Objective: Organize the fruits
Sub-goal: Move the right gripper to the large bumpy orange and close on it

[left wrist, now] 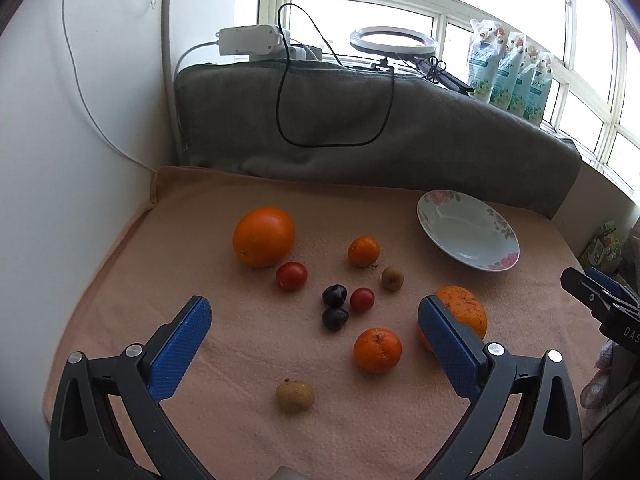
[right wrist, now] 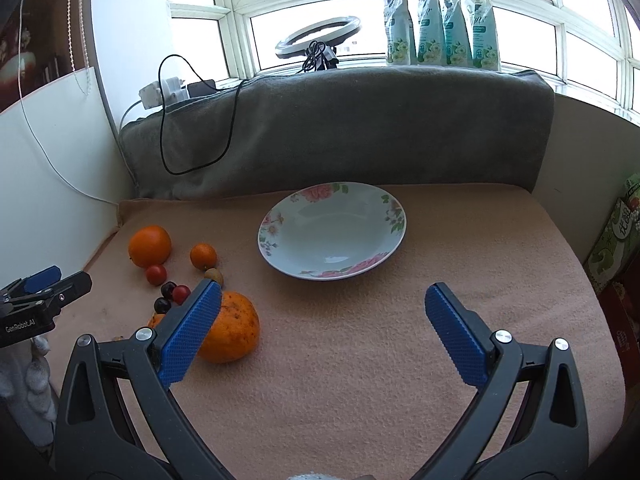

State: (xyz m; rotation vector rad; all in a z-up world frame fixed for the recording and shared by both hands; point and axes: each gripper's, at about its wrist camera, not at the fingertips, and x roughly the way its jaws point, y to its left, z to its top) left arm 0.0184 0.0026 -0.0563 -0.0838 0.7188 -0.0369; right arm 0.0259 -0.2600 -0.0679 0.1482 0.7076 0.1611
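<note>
Fruits lie scattered on a peach towel (left wrist: 248, 360): a large orange (left wrist: 263, 236), a small mandarin (left wrist: 363, 251), a mandarin (left wrist: 377, 350), a rough orange (left wrist: 466, 312), two cherry tomatoes (left wrist: 291, 276) (left wrist: 362, 299), two dark cherries (left wrist: 335, 306), and two brown longans (left wrist: 392, 278) (left wrist: 295, 396). A floral plate (left wrist: 432, 224) sits empty at the back right; it also shows in the right wrist view (right wrist: 280, 220). My left gripper (left wrist: 315, 322) is open above the fruits. My right gripper (right wrist: 323, 308) is open, its left finger in front of the rough orange (right wrist: 236, 328).
A grey blanket (left wrist: 400, 148) rises behind the towel with a black cable (left wrist: 282, 92) over it. A white board (left wrist: 60, 140) stands at the left. Refill pouches (right wrist: 440, 20) and a ring light (right wrist: 320, 36) stand on the windowsill. Boxes (right wrist: 616, 240) stand at the right.
</note>
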